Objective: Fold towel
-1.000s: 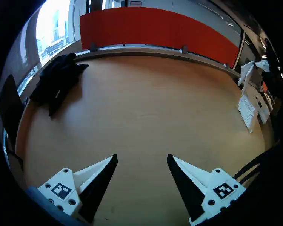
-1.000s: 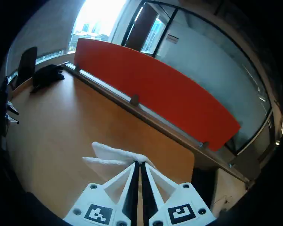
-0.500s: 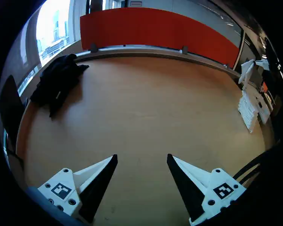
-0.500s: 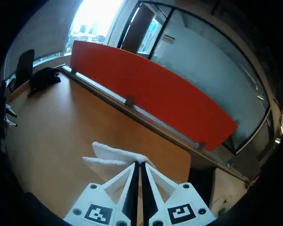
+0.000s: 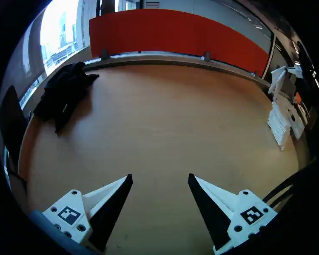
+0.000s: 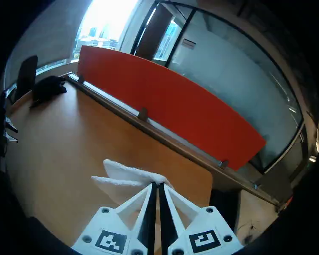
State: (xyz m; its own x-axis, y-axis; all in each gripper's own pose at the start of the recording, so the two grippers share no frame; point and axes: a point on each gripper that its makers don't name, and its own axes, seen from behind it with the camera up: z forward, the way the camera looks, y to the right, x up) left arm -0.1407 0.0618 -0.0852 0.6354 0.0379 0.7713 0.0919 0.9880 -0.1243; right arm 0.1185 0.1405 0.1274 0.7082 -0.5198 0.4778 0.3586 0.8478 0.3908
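In the right gripper view my right gripper (image 6: pixel 156 186) is shut on a white towel (image 6: pixel 125 180), whose folds hang out to the left of the fingertips above the wooden table (image 6: pixel 70 140). In the left gripper view my left gripper (image 5: pixel 159 178) stands open low over the same table (image 5: pixel 168 119), with nothing between its fingers. At the far right of that view a white towel (image 5: pixel 277 78) hangs in the air, above a stack of folded white towels (image 5: pixel 279 124) at the table's right edge.
A black garment (image 5: pixel 64 93) lies at the table's far left. An orange divider panel (image 5: pixel 176 34) runs along the table's far edge. A dark chair (image 6: pixel 27 76) stands by the window. Bare tabletop stretches ahead of the left gripper.
The right gripper, still holding the towel, has risen and tilted a little; the divider and table slide slightly in its view. The left gripper has stayed put.
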